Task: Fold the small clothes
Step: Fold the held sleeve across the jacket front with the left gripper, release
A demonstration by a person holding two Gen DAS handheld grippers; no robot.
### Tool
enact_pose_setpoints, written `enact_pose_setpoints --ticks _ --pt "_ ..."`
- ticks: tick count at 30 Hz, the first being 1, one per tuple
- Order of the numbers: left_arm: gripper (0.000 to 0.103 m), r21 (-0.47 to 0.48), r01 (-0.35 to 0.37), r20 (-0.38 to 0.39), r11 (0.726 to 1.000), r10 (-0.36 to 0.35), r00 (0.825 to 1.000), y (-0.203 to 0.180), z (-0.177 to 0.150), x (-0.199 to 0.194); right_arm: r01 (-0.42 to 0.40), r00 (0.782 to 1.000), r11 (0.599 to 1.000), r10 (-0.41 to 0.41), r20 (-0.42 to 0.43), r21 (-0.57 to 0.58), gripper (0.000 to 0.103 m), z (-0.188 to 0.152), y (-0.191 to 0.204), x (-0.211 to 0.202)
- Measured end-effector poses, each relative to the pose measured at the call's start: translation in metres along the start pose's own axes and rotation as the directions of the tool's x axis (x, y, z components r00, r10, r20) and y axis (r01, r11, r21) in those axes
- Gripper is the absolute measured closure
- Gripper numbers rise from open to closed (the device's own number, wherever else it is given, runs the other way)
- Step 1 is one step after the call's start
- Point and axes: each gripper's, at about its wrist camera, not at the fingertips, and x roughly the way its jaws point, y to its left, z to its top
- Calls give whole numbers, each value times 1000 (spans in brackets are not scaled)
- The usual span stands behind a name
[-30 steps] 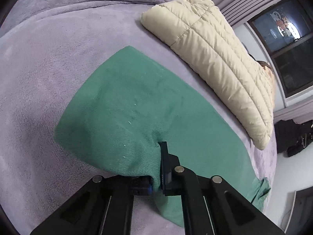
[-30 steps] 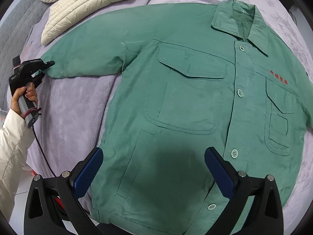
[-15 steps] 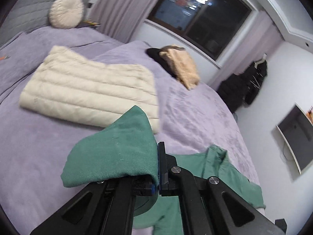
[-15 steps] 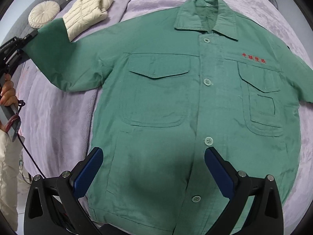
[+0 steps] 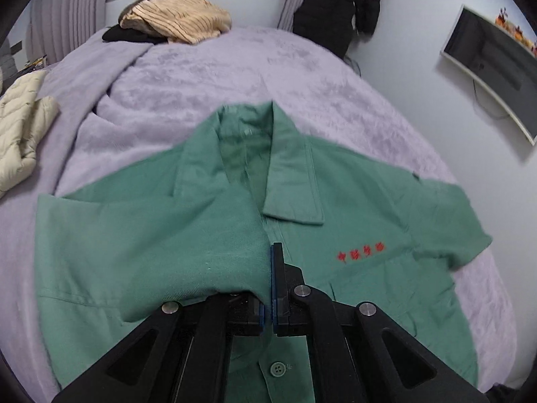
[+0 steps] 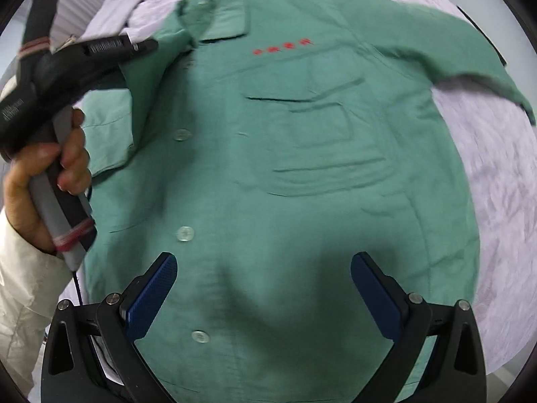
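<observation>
Sleeve [image 5: 174, 252] between left fingers [image 5: 276, 278]

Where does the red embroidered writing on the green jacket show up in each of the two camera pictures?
Left wrist view: the red writing sits right of centre, just right of the shut left gripper holding the sleeve.
Right wrist view: the red writing lies near the top centre, above the chest pocket.
Shared landmark: the collar.
</observation>
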Motion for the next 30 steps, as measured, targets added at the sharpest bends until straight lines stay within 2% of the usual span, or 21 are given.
enact_pose_setpoints --ticks 2,4,5,6,7,8,10,12,16,18,20,23,25,28,29,30 --pt "100 29 -17 -57 999 18 998 -11 -15 13 -1 1000 1000 2 -7 26 0 3 -13 3" --pt "100 42 -32 -72 999 35 997 -16 -25 12 -3 1000 999 3 -5 45 0 7 -20 3" --pt "96 45 -40 -74 998 43 996 -16 -27 10 -2 1000 999 2 -1 50 0 9 -21 3" --pt "83 50 -49 -80 998 53 995 -17 -27 6 -2 1000 999 2 4 51 0 14 -21 3" --pt "27 59 -58 -94 997 64 994 -18 -26 3 -3 1000 999 2 12 49 0 19 -21 3" --pt "3 63 -85 -99 994 91 991 -17 -25 -3 -4 1000 999 3 23 42 0 23 -20 2" --pt "1 82 -118 -41 990 121 992 -14 -25 -24 -3 999 1000 2 47 9 0 33 -10 2" --pt "1 90 -154 -17 984 156 988 -2 -27 -45 2 997 999 1 72 -49 0 46 6 6" --pt "1 -16 -291 -15 957 291 957 56 -49 -88 32 991 970 0 134 -243 0 71 65 16" --pt "1 -76 -384 -55 920 381 923 92 -68 -101 66 985 938 -7 171 -341 0 80 96 23" --pt "1 -103 -481 -109 871 471 876 125 -92 -108 116 978 894 -27 207 -433 0 86 126 35" --pt "1 -108 -537 -207 837 509 835 157 -121 -103 235 959 808 -100 266 -541 0 92 163 64" --pt "1 -95 -552 -229 828 522 822 164 -131 -97 270 953 776 -133 272 -570 0 98 176 84" --pt "1 -102 -548 -213 830 519 828 165 -126 -84 306 943 775 -169 286 -553 1 114 183 100" --pt "1 -109 -552 -201 827 525 827 163 -122 -80 304 942 789 -166 292 -534 4 118 181 100" --pt "1 -114 -564 -188 818 540 820 163 -118 -77 286 944 813 -147 296 -508 29 123 176 94"
